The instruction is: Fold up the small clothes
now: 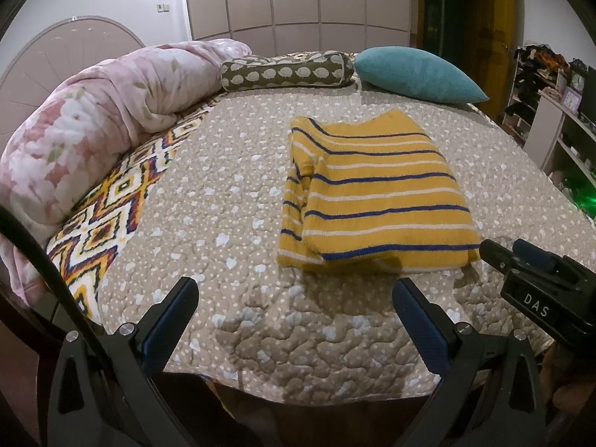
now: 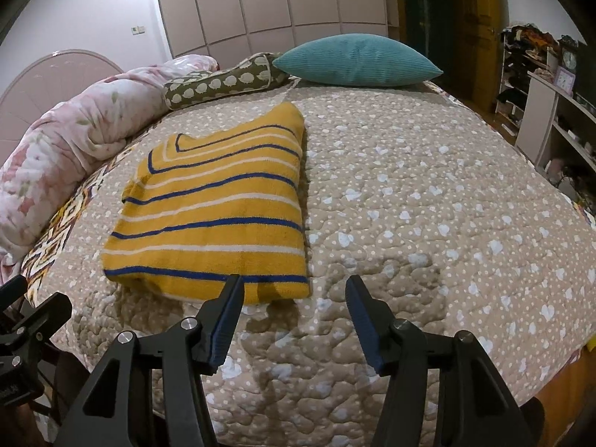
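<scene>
On the bed, a yellow sweater with blue and white stripes lies folded into a neat, flat shape. It rests on a tan quilt with small white dots and little white hearts. One sleeve is tucked along the sweater's left side, as the left wrist view shows.

Near the front edge of the bed, the left gripper hangs with its two fingers wide apart. Nothing is between them. Its tips sit just in front of the sweater and do not touch it.

Over at the sweater's near right corner is the right gripper. Its fingers are spread apart too, and they hold nothing. In the right wrist view, one finger crosses in front of the sweater's front edge, while the other is over the bare quilt. I cannot tell if that finger touches the cloth.

Far back on the bed lies a teal pillow. Beside it is a long brown bolster with white shapes on it. A pink flowered blanket is bunched up along the left side, and a zigzag patterned cover peeks out beneath it.
</scene>
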